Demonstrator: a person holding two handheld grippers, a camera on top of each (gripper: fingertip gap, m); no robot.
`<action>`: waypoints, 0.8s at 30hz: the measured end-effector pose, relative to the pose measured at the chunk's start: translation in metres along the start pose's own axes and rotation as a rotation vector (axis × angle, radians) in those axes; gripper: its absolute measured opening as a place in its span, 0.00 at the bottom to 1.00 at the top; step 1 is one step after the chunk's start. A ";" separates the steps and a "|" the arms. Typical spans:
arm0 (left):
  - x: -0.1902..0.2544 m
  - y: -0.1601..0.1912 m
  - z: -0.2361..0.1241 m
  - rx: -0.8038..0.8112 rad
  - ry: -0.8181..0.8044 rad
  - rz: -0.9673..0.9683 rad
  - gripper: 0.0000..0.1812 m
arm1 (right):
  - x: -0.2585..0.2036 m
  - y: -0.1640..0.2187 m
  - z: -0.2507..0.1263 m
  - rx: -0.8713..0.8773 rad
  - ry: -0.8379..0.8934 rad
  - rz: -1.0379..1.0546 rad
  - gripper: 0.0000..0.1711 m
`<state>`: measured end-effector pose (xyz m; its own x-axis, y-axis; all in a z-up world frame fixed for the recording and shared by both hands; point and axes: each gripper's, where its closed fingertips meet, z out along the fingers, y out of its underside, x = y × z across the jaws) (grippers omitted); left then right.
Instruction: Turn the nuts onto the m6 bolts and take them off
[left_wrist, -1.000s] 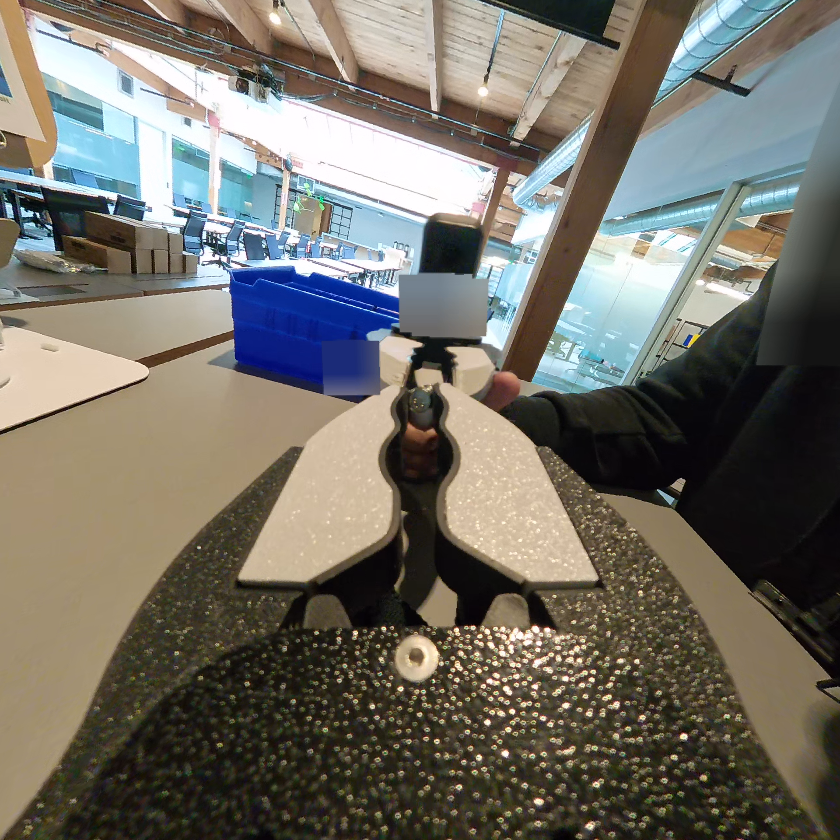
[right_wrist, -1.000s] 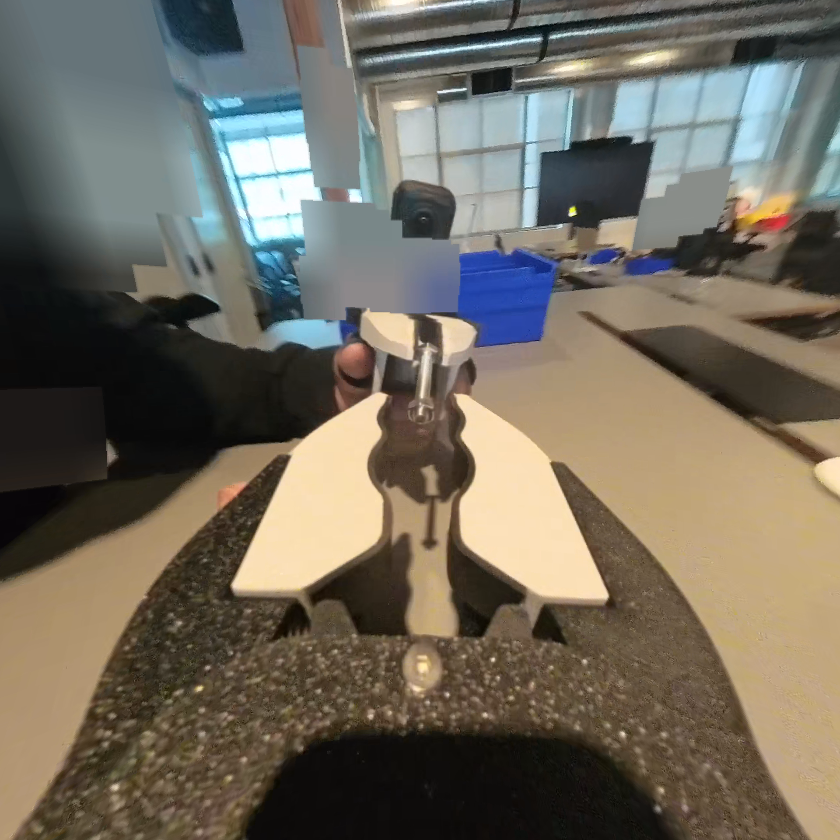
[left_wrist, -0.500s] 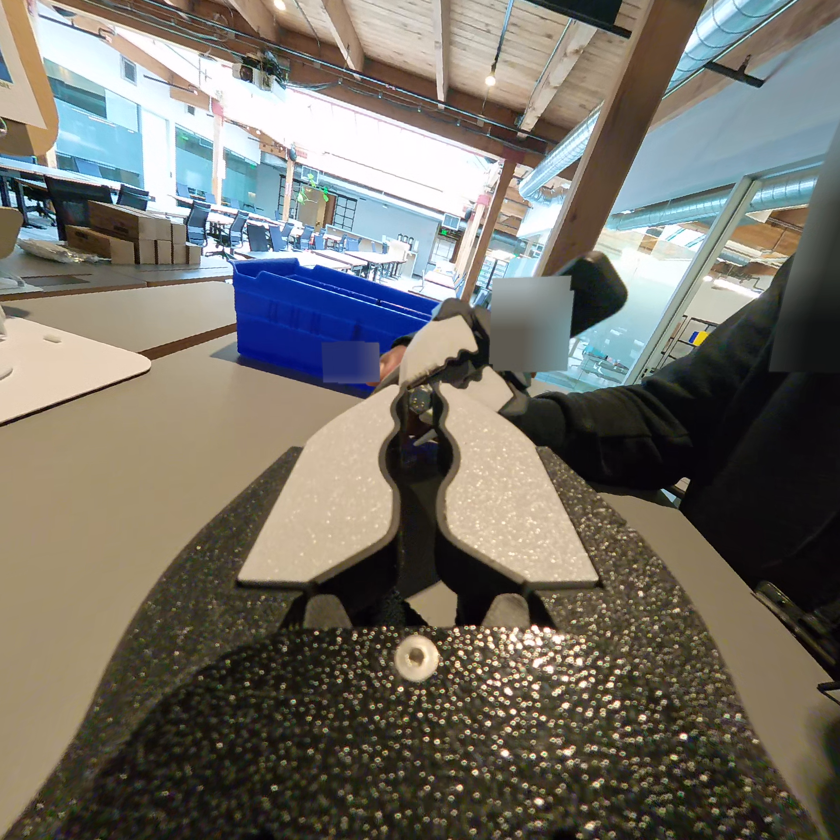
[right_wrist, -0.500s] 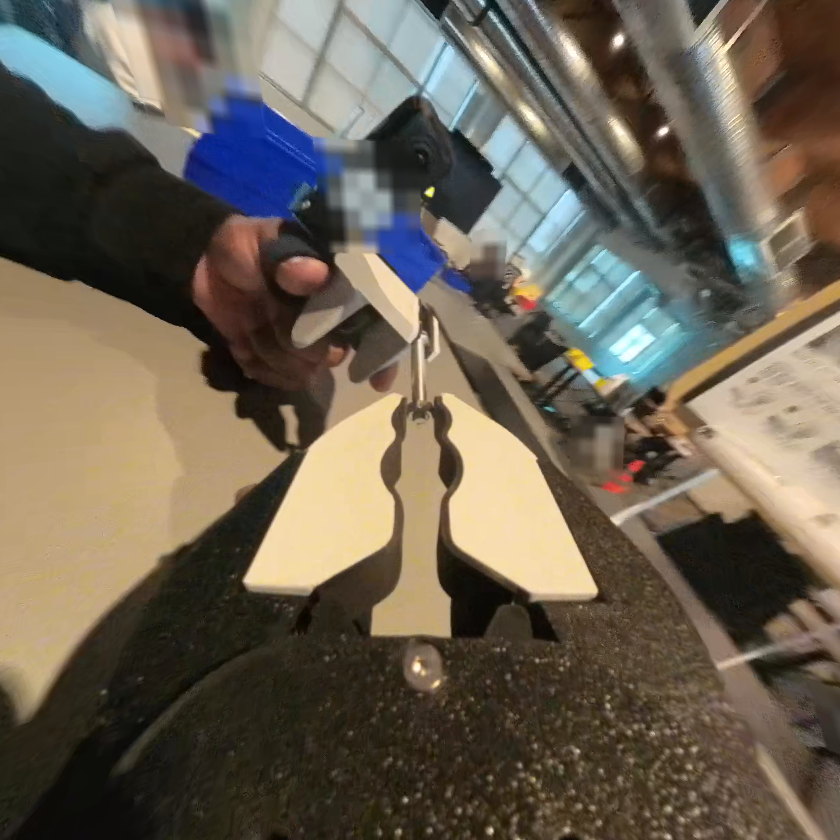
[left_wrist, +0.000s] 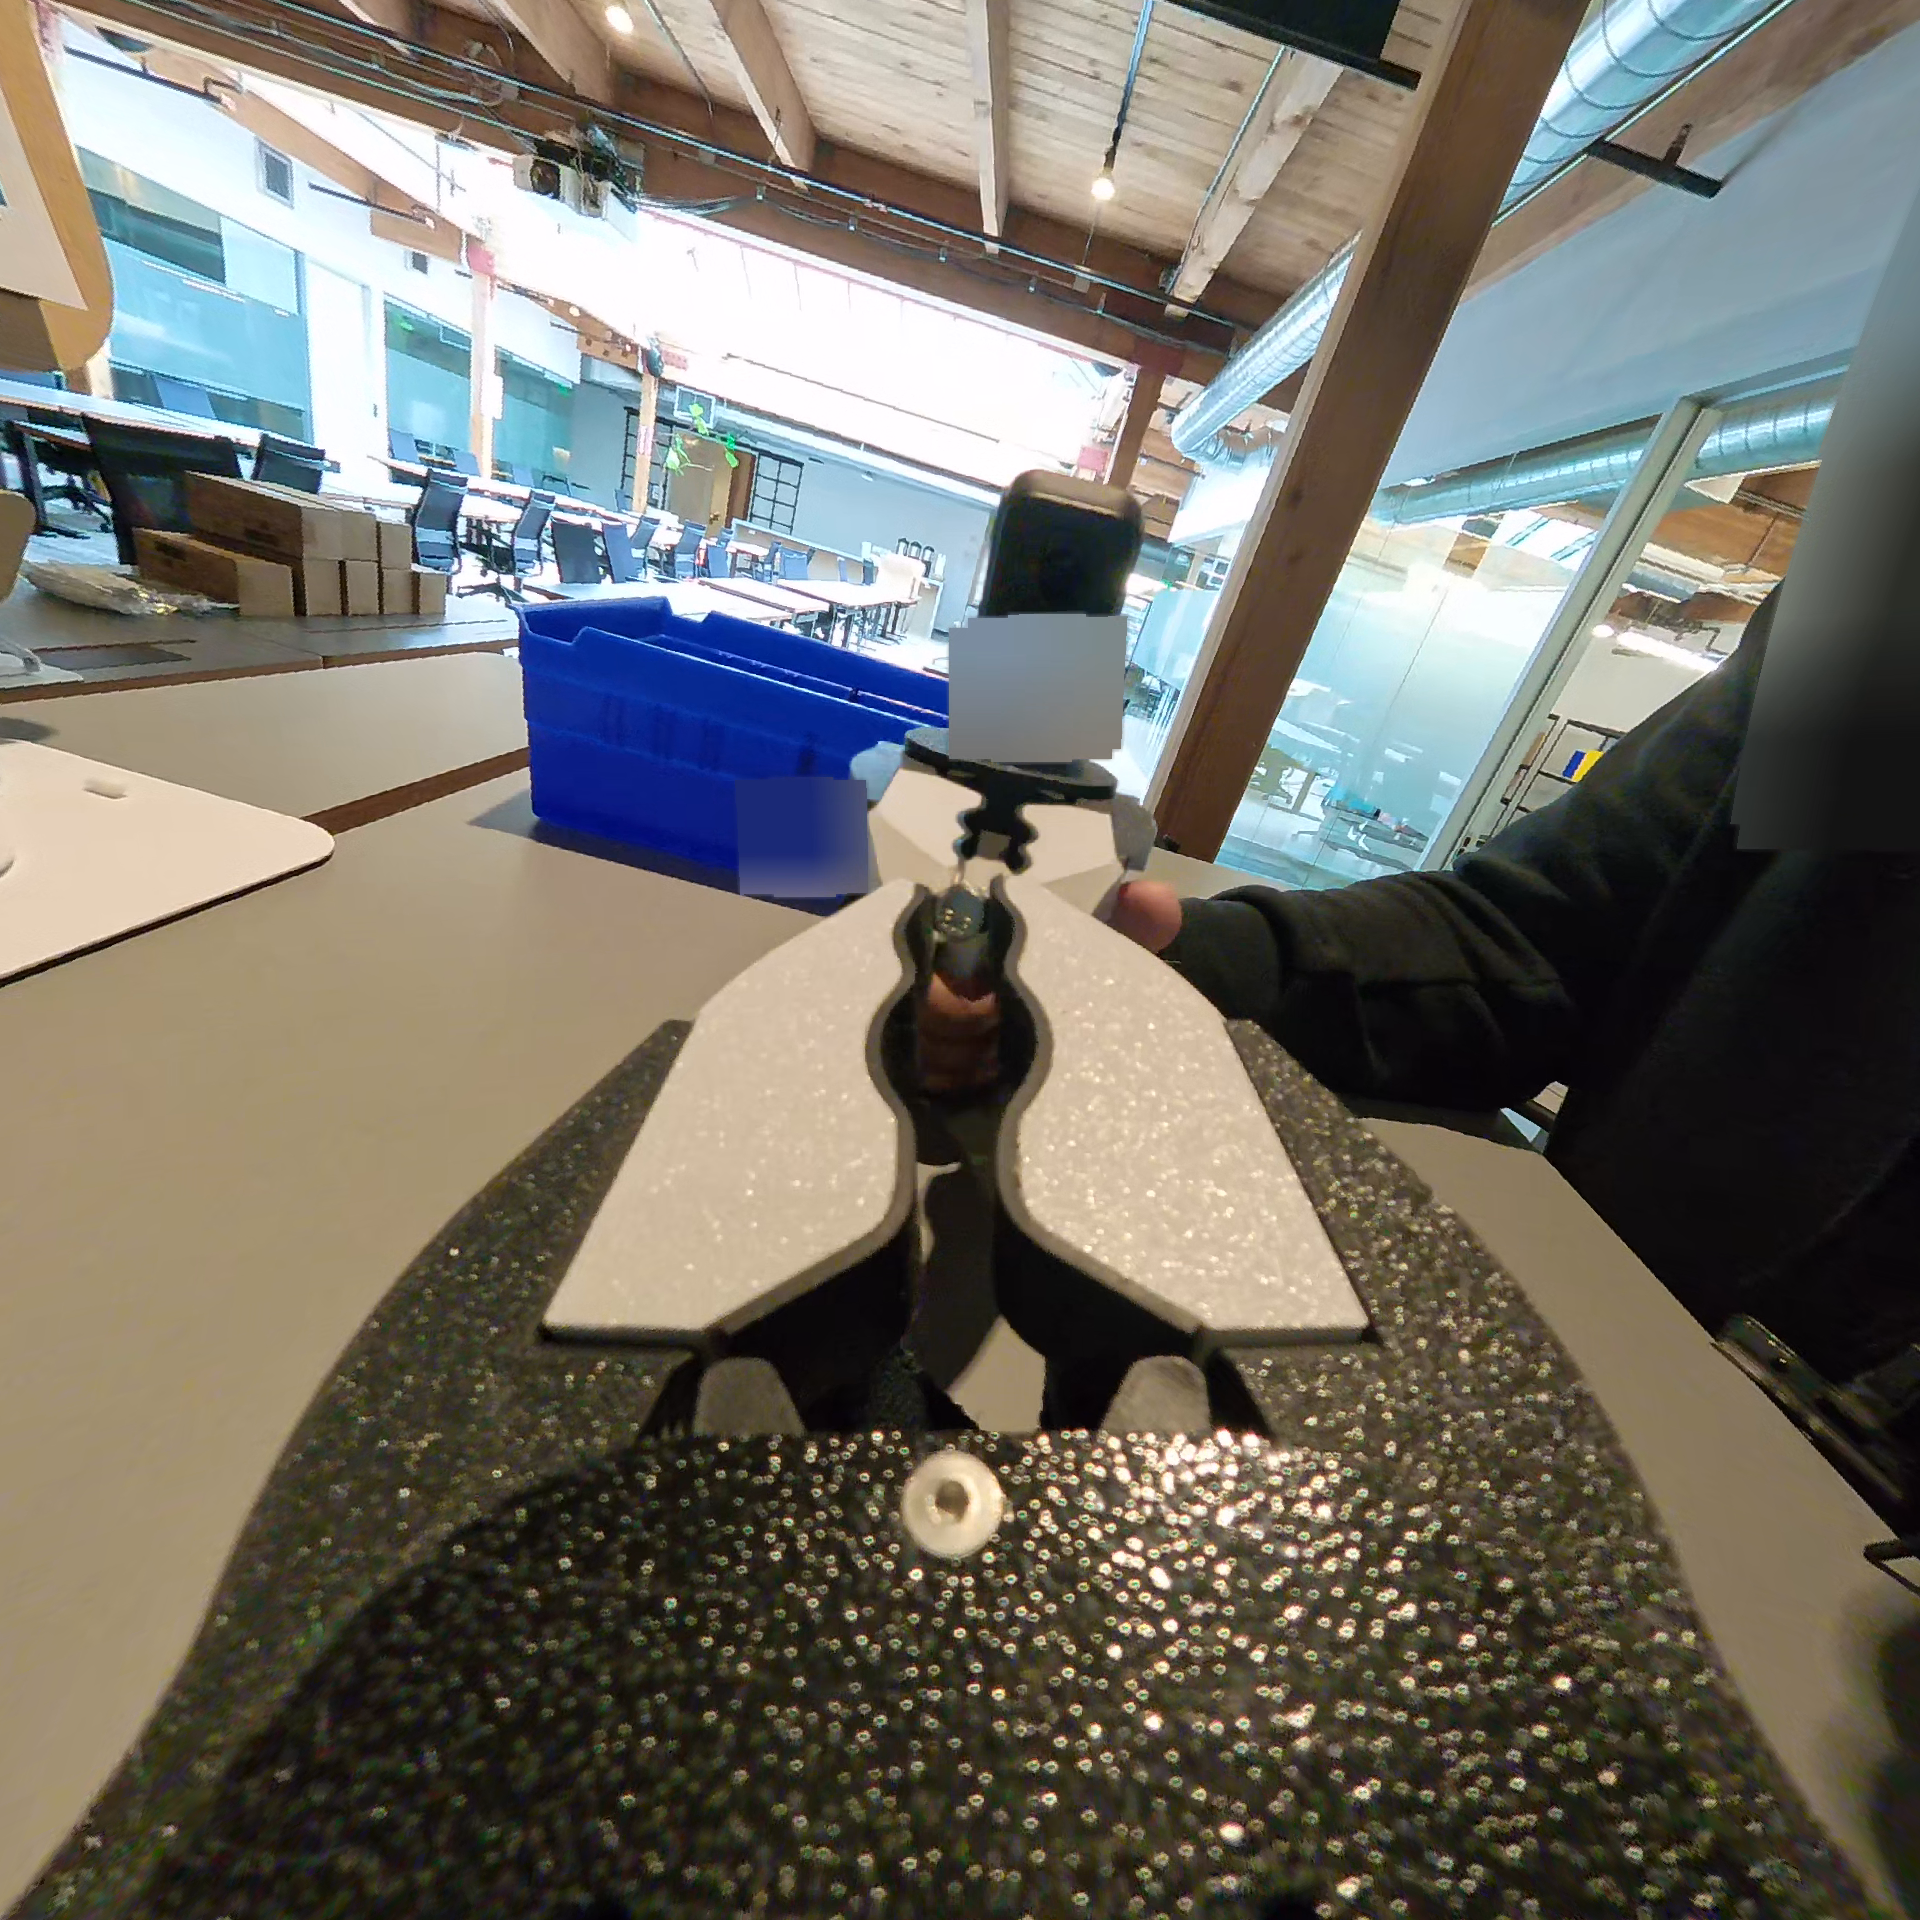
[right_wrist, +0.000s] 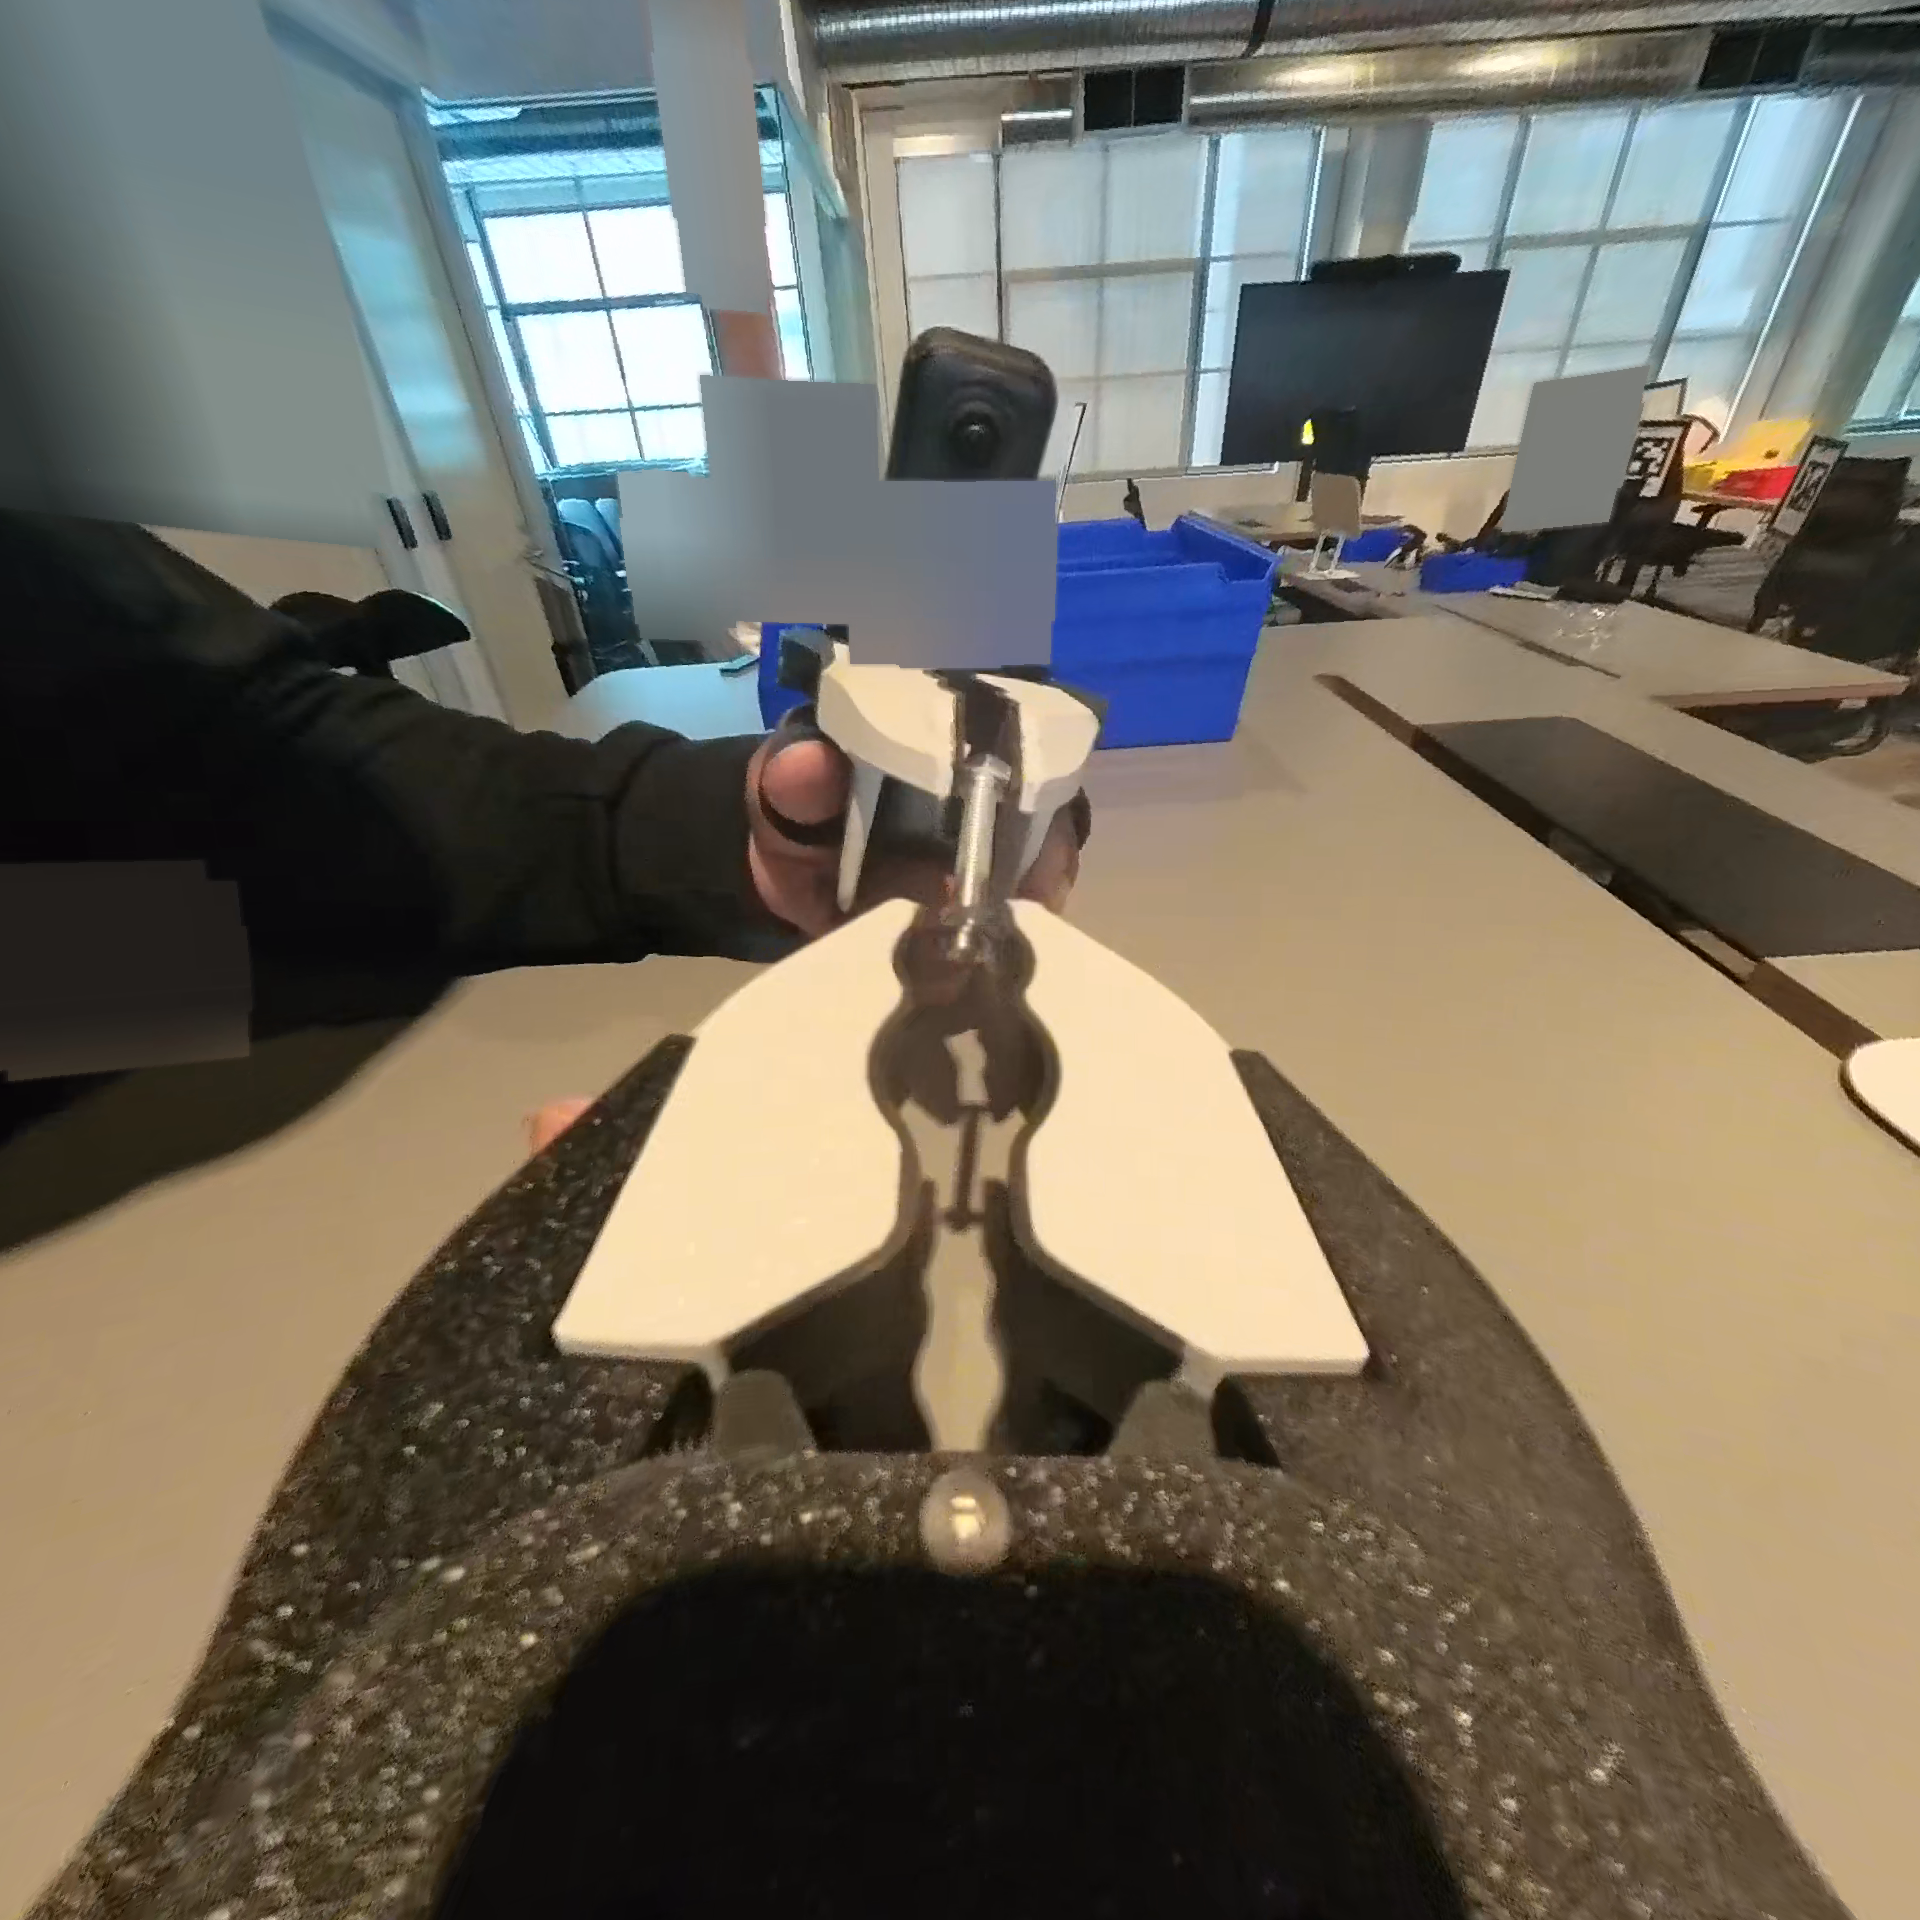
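Note:
A silver M6 bolt (right_wrist: 974, 842) spans the gap between my two grippers, which face each other above the grey table (right_wrist: 1455, 1039). My left gripper (left_wrist: 958, 906) is shut on the bolt's head end (left_wrist: 956, 921); it also shows farther off in the right wrist view (right_wrist: 961, 727). My right gripper (right_wrist: 961, 928) is shut on a nut (right_wrist: 961, 943) at the bolt's near end; it shows upright in the left wrist view (left_wrist: 997, 842). Both are held in a person's hands, and the nut is mostly hidden between the fingertips.
Blue plastic bins (left_wrist: 665, 748) (right_wrist: 1153, 644) stand on the table behind the grippers. A white board (left_wrist: 125, 862) lies at the left. A black mat (right_wrist: 1683, 831) lies on the right. The person's dark sleeve (left_wrist: 1455, 987) reaches in from the right. The tips of both grippers are at nearly the same place.
My right gripper rolled to one side half a second ago and is now back upright, still at the bolt's end. My left gripper has stayed almost still on the bolt.

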<state>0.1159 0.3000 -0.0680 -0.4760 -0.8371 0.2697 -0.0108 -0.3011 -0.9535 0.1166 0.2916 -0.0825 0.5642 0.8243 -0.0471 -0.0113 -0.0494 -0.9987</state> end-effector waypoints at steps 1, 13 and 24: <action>0.000 0.000 0.000 0.000 0.000 0.002 0.05 | 0.000 0.000 0.000 -0.006 0.010 -0.024 0.06; -0.001 -0.001 -0.001 0.005 -0.006 -0.005 0.05 | 0.007 -0.004 -0.003 -0.096 0.338 -0.663 0.11; 0.000 0.000 0.000 0.000 0.000 -0.001 0.05 | -0.001 -0.004 -0.002 0.024 0.022 -0.043 0.12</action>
<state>0.1156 0.3000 -0.0680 -0.4756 -0.8369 0.2710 -0.0118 -0.3020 -0.9532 0.1179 0.2898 -0.0785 0.5829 0.8125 -0.0038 -0.0059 -0.0004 -1.0000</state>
